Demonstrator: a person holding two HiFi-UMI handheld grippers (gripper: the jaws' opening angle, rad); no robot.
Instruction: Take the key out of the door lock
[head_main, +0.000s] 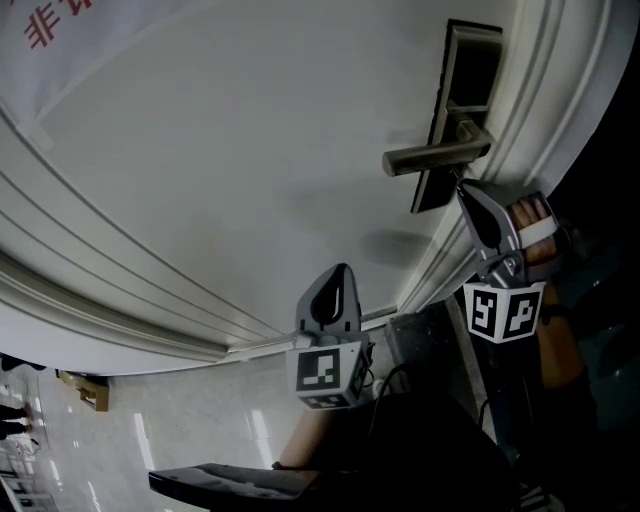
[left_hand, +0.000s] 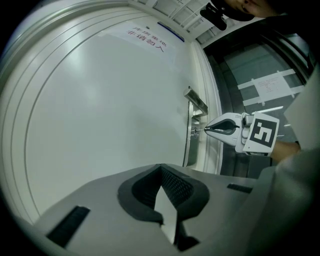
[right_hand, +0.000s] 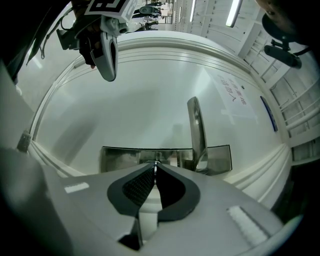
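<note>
A dark metal lock plate (head_main: 470, 60) with a lever handle (head_main: 430, 157) sits near the right edge of a white door (head_main: 230, 150). Below the handle, my right gripper (head_main: 462, 188) points its tip at the plate. In the left gripper view a thin key (left_hand: 199, 131) sticks out of the plate (left_hand: 190, 150), and the right gripper (left_hand: 206, 130) is shut on it. The right gripper view shows those jaws (right_hand: 155, 163) closed against the plate (right_hand: 120, 157), with the handle (right_hand: 196, 130) just right. My left gripper (head_main: 340, 272) hangs shut and empty, well away from the lock.
Raised mouldings (head_main: 120, 290) curve across the door, and the door frame (head_main: 560, 90) runs along its right side. A notice with red print (head_main: 50, 20) hangs at the upper left. Pale floor tiles (head_main: 170, 420) lie below. A hand (head_main: 535, 215) holds the right gripper.
</note>
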